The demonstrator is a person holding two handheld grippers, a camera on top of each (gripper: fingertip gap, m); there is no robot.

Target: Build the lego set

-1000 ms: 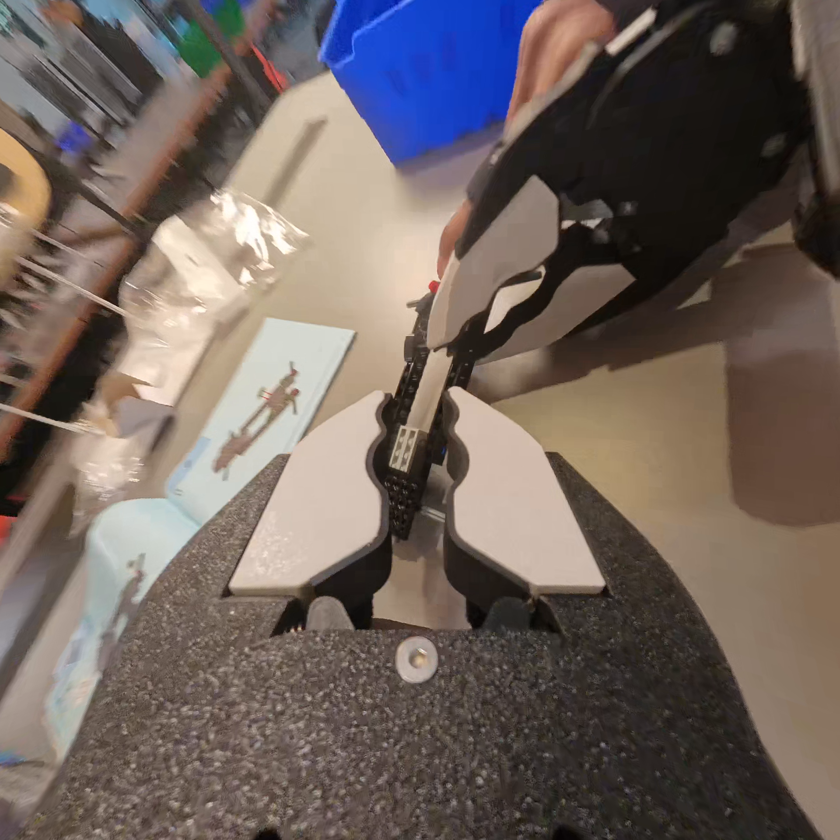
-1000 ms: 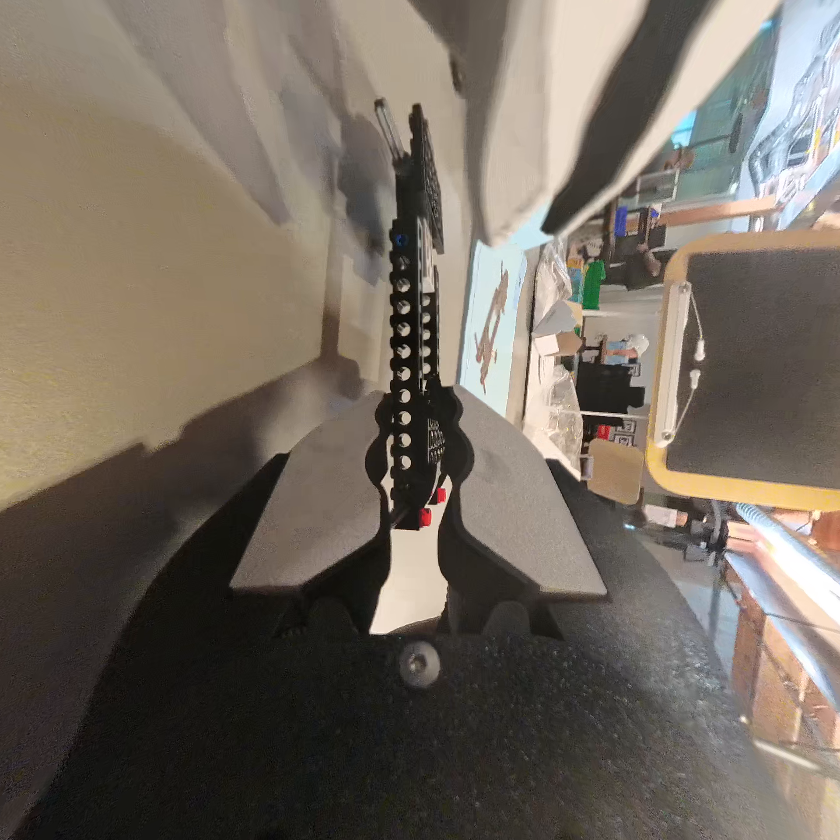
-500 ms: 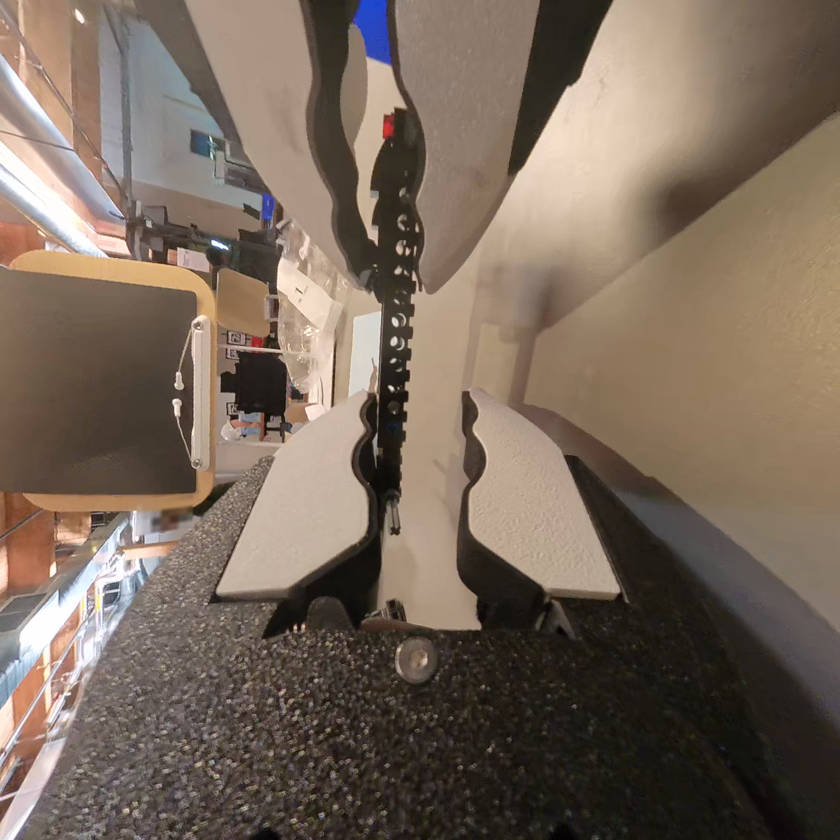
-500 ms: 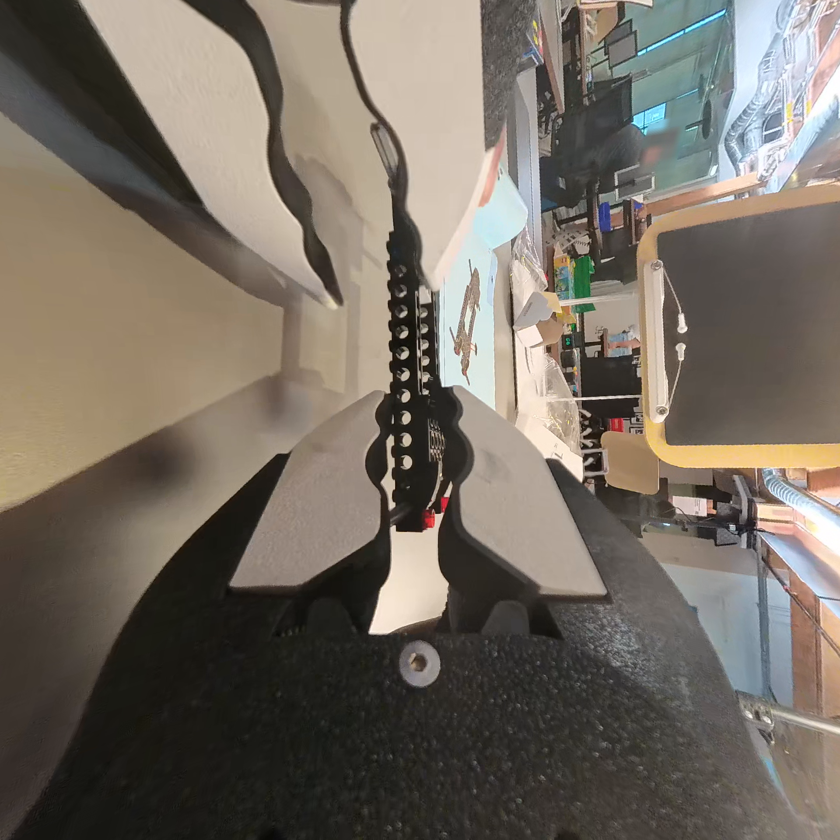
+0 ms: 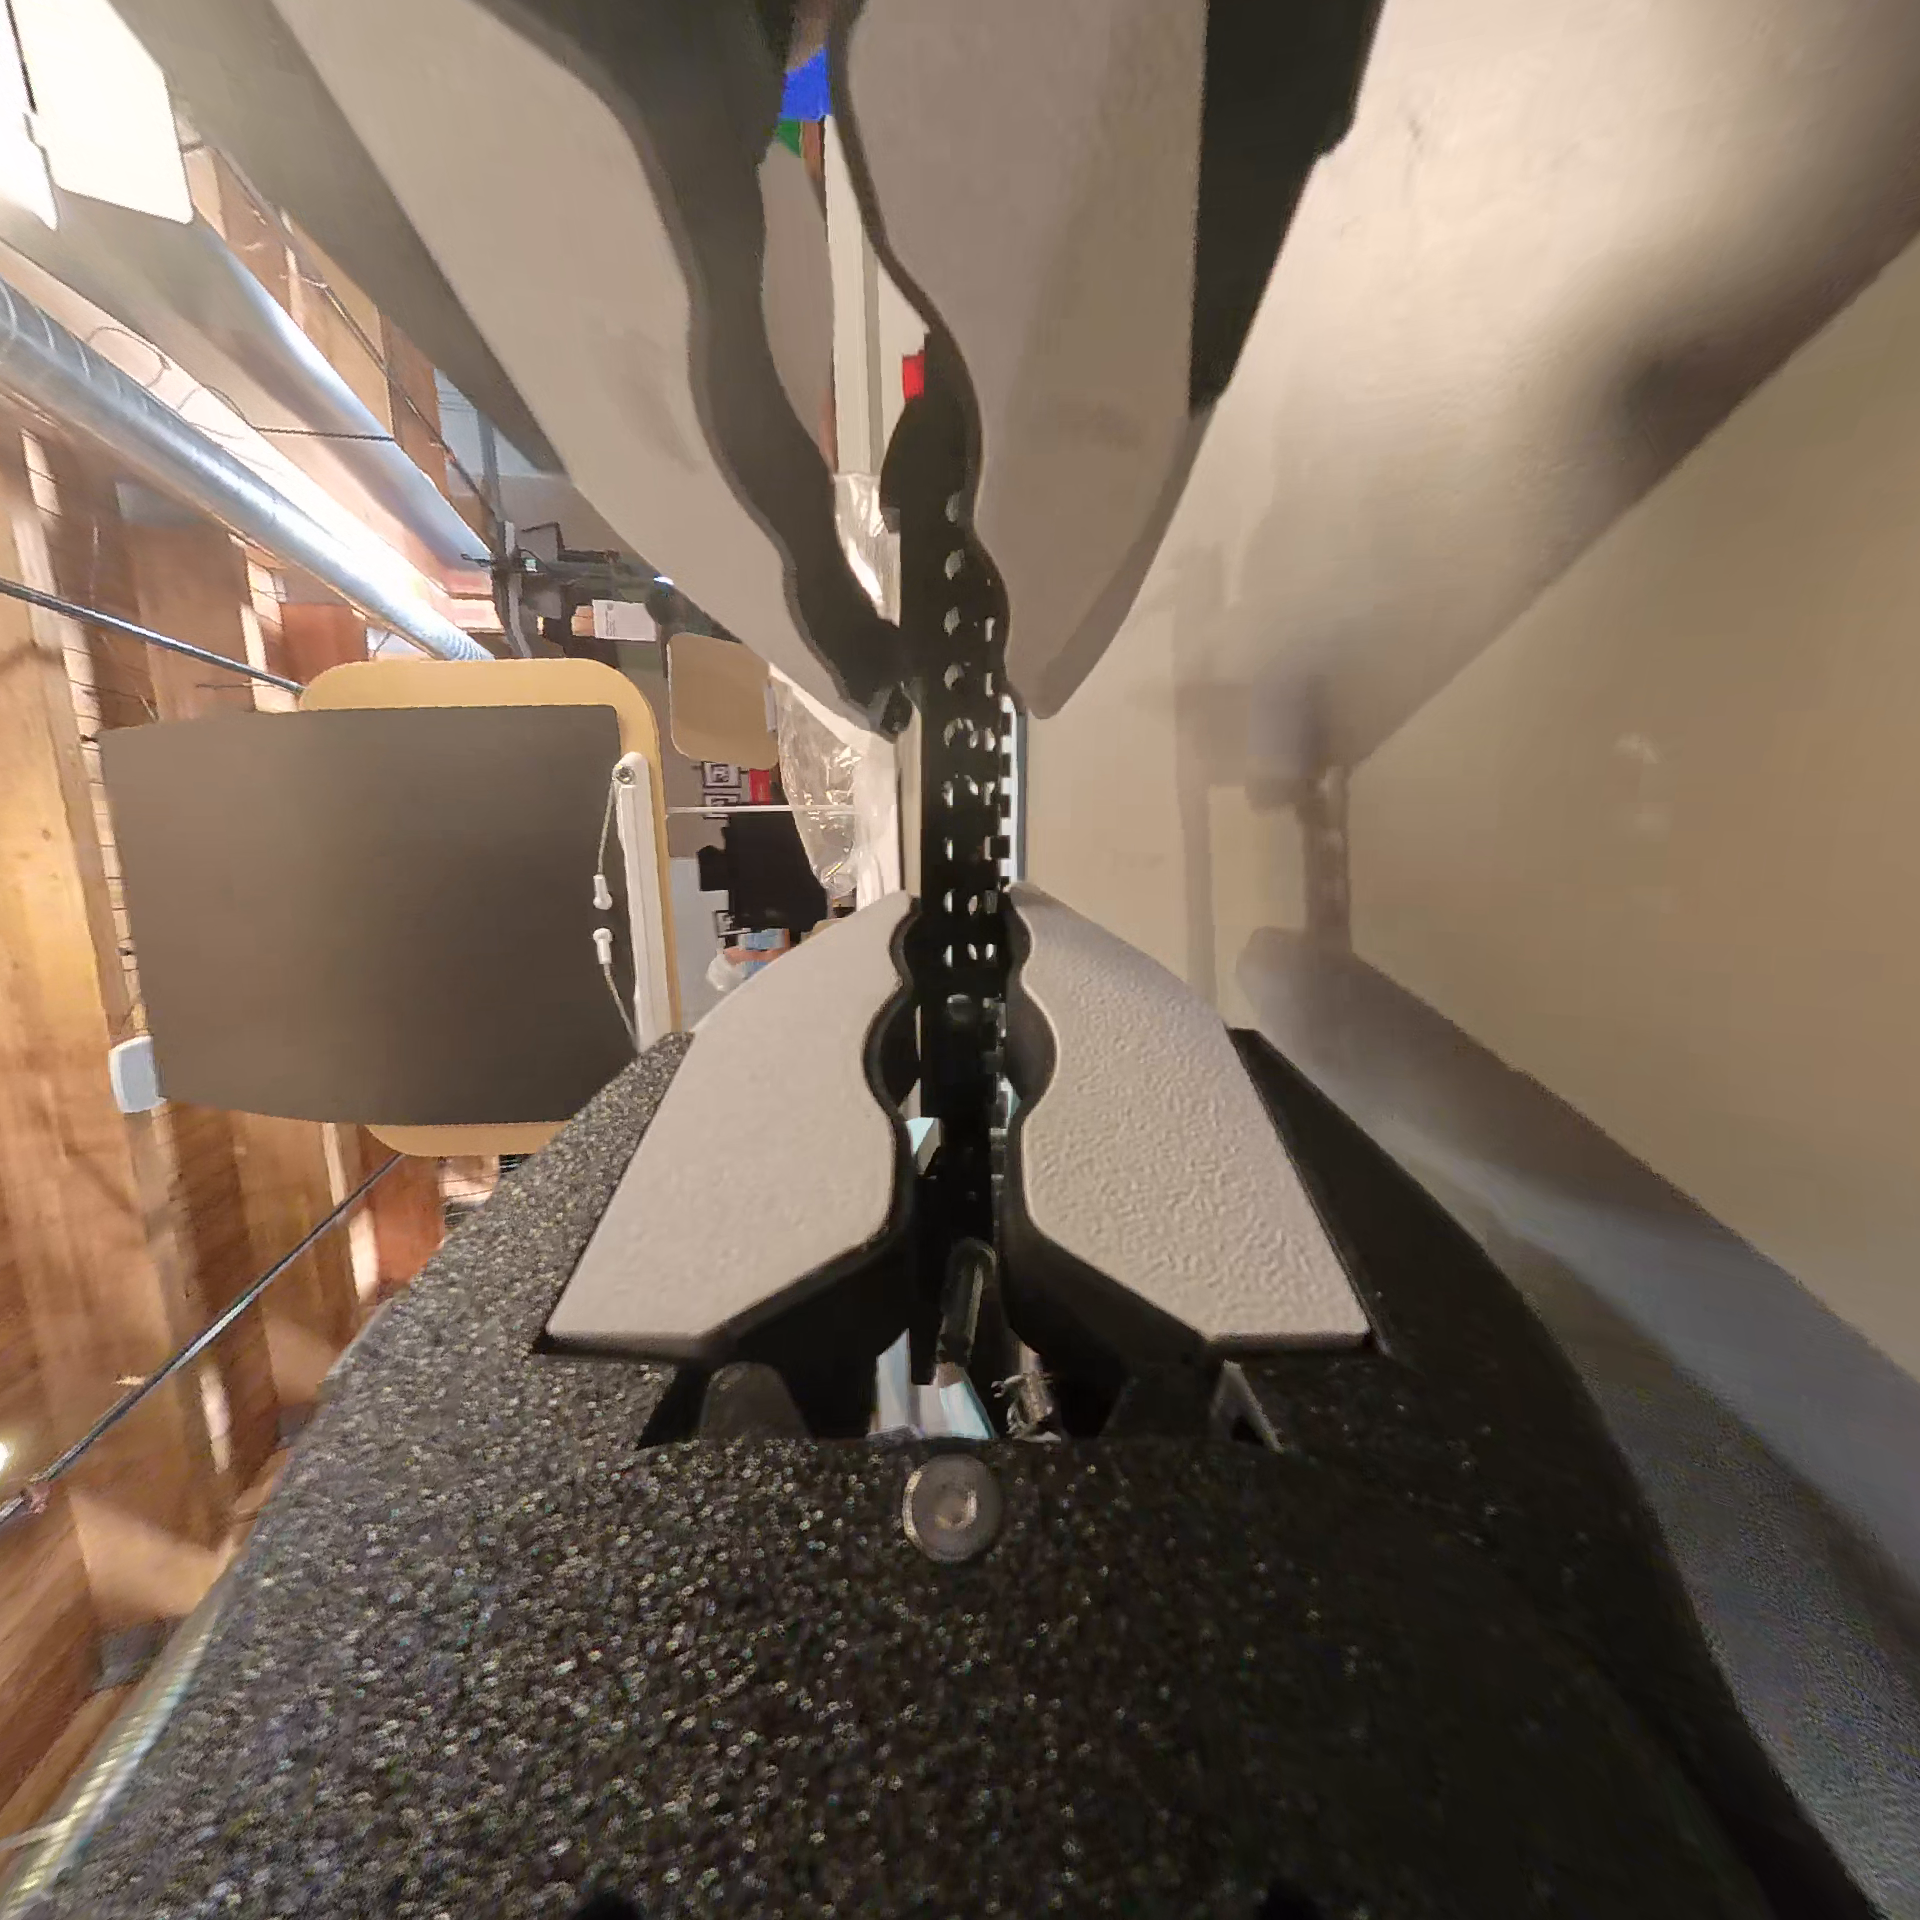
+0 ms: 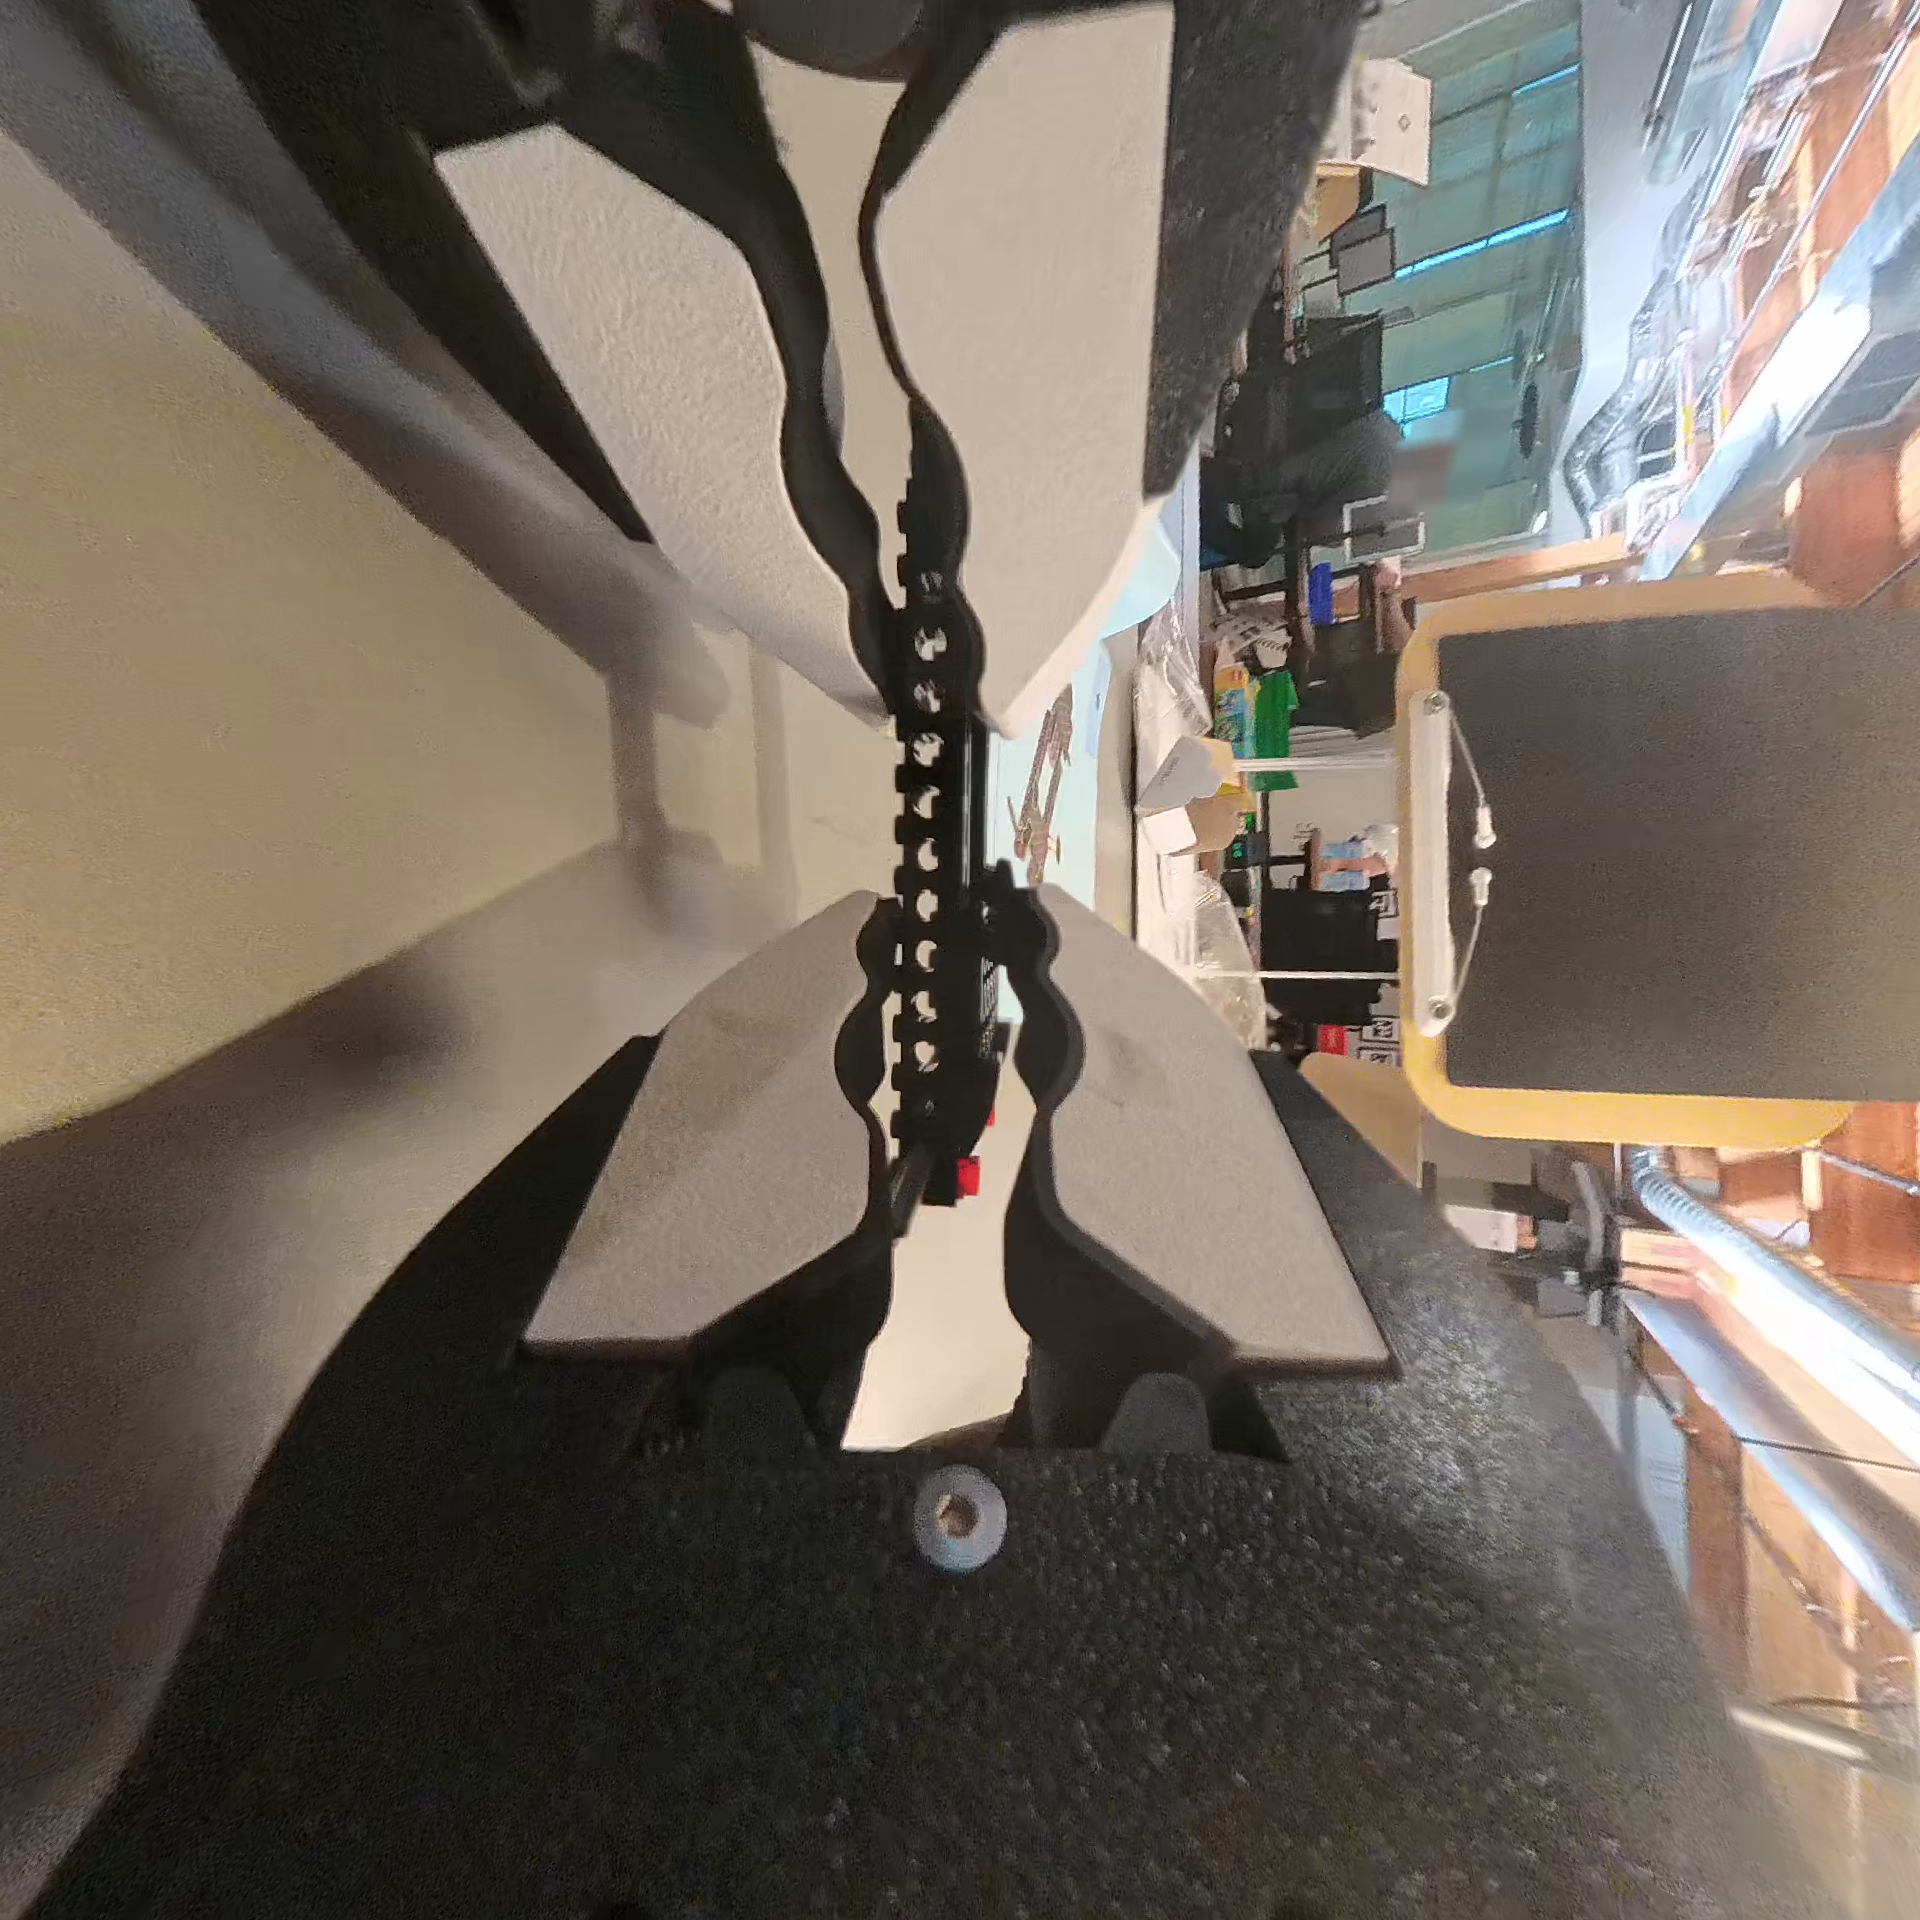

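Gripping one black perforated beam [image 5: 961, 821] (both grippers [image 5: 958, 914] [image 6: 951, 904]).

both grippers [image 5: 958, 914] clamp 1 black perforated beam [image 5: 971, 790].

No writing can be made out sharply enough to read. The light blue booklet [image 6: 1049, 790] on the surface carries a printed drawing of a model, not words. A white paper [image 6: 1392, 114] far off bears a small mark, too small to tell. Small square black-and-white code markers [image 5: 727, 774] stand beside a dark panel; a white tag [image 5: 623, 620] hangs near the pipe, its print blurred
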